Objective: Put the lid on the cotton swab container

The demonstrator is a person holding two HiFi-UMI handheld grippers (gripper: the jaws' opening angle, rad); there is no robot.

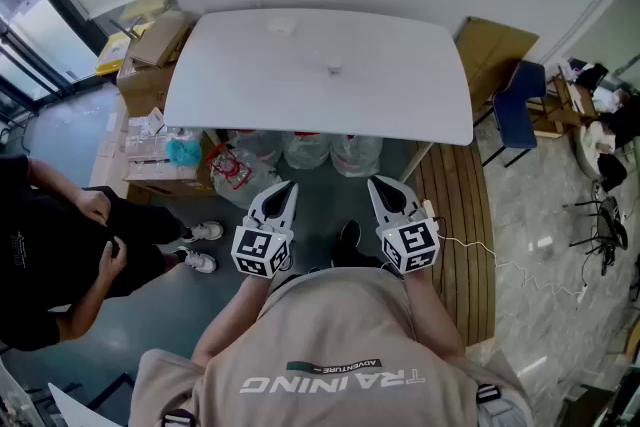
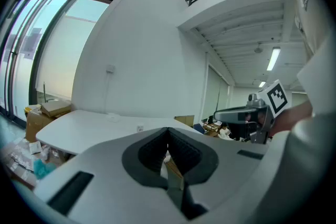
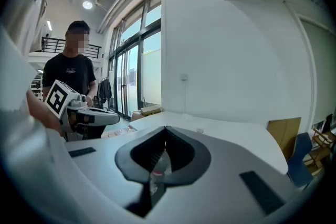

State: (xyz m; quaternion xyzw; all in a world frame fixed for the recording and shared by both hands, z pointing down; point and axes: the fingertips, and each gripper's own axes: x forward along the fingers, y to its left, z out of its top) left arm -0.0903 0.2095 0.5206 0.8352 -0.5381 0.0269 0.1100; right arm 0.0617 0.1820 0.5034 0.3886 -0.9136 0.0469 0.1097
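Two small pale things lie on the white table (image 1: 400, 105): one (image 1: 334, 68) near its middle and a flatter one (image 1: 281, 28) further back left. They are too small to tell which is the cotton swab container and which the lid. Both grippers are held close to my body, short of the table's near edge and apart from both things. My left gripper (image 1: 286, 188) is shut and holds nothing, and so is my right gripper (image 1: 381, 185). In the left gripper view the shut left gripper (image 2: 168, 129) points over the table (image 2: 79, 131). The right gripper (image 3: 166, 128) does likewise in its own view.
A person in black (image 1: 60, 245) stands at the left. Cardboard boxes (image 1: 150, 45) and packets are piled by the table's left end. Clear bags (image 1: 305, 150) lie under the table. A blue chair (image 1: 520, 100), a cardboard sheet (image 1: 490, 50) and wooden planks (image 1: 460, 215) are at the right.
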